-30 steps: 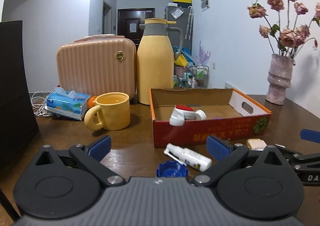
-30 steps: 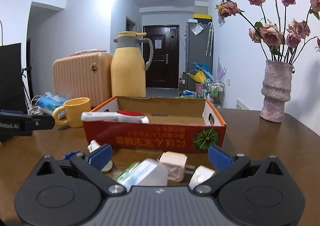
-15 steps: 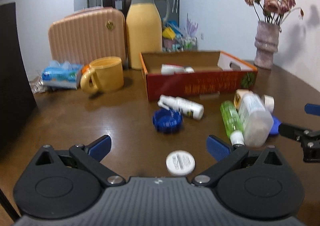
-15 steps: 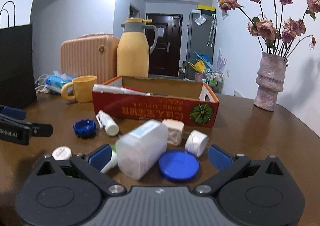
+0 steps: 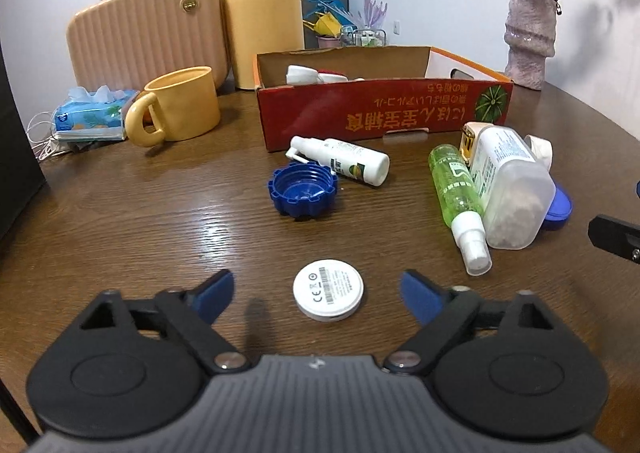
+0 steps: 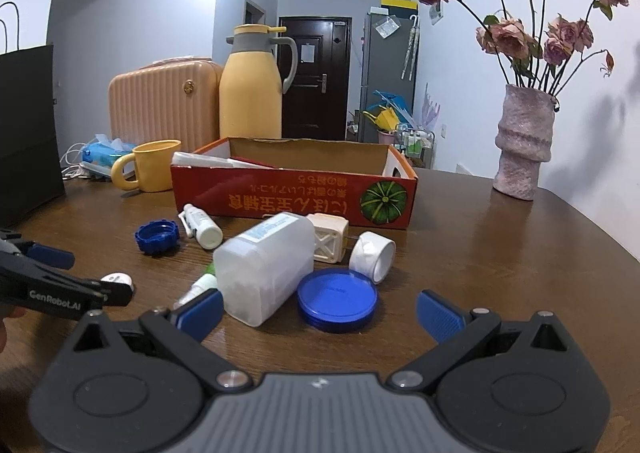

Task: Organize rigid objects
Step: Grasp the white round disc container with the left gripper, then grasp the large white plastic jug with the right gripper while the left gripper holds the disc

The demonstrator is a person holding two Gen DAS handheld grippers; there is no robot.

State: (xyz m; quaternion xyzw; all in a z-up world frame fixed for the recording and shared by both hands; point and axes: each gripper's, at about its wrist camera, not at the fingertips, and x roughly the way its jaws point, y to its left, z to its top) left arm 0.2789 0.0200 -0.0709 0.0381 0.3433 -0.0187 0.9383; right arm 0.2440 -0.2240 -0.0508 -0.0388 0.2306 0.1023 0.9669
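A: Where do the tools stand?

B: The left gripper (image 5: pixel 316 295) is low over the table (image 5: pixel 120 221) with the small white round tin (image 5: pixel 328 295) lying between its blue pads. The jaws are closing, but there is a clear gap on both sides of the tin, so nothing is gripped yet. The right gripper (image 6: pixel 319 311) is spread wide and holds nothing; the flat blue lid (image 6: pixel 338 305) lies just ahead of it, with the big frosted plastic bottle (image 6: pixel 266 263) near its left pad.

A: And further out?

B: Past the tin sit a ridged blue cap (image 5: pixel 303 191) and a white spray bottle (image 5: pixel 340 160) on its side. To the right, a green spray bottle (image 5: pixel 458 193) lies against the frosted bottle, with a cream square box (image 6: pixel 330 243) and a white ring (image 6: pixel 373 255) beside them. Behind all that is the red cardboard box (image 5: pixel 384 113).

A: How much is sorted?

B: Little, I'd judge. Only a white and red item (image 5: pixel 310 73) or two show inside the box; I can't tell exactly what. Eight pieces are loose on the table in front of it.

A: Next?

B: Probably pinch the tin and carry it to the box, then the rest one by one.
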